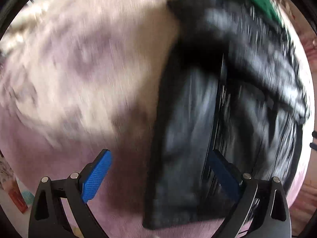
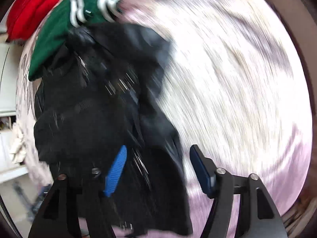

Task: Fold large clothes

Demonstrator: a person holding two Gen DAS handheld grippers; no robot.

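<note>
Jacket (image 1: 188,119): a black garment with a dull sheen, lying crumpled on a pink bedspread (image 1: 69,69) that carries a faint grey pattern. Both views are smeared by motion blur, so fine detail is lost. In the left wrist view the jacket fills the right half of the frame, a long dark panel running down toward the camera, with what looks like a zip line along its middle. The left gripper (image 1: 158,170) points down over it with its jaws spread wide; one blue pad (image 1: 97,176) hangs over bare bedspread, the other over the black cloth, and nothing is pinched between them. In the right wrist view the jacket (image 2: 95,115) sits in the left half, bunched into a heap with a flap trailing down toward the camera. The right gripper (image 2: 158,170) is partly spread above the flap's edge; its left pad (image 2: 116,170) is over the black cloth and its right pad over the bedspread, and the pads do not press on the cloth. Beyond the jacket lies a green garment (image 2: 59,31) with white stripes, touching its far edge, and past that a red one (image 2: 33,8).
</note>
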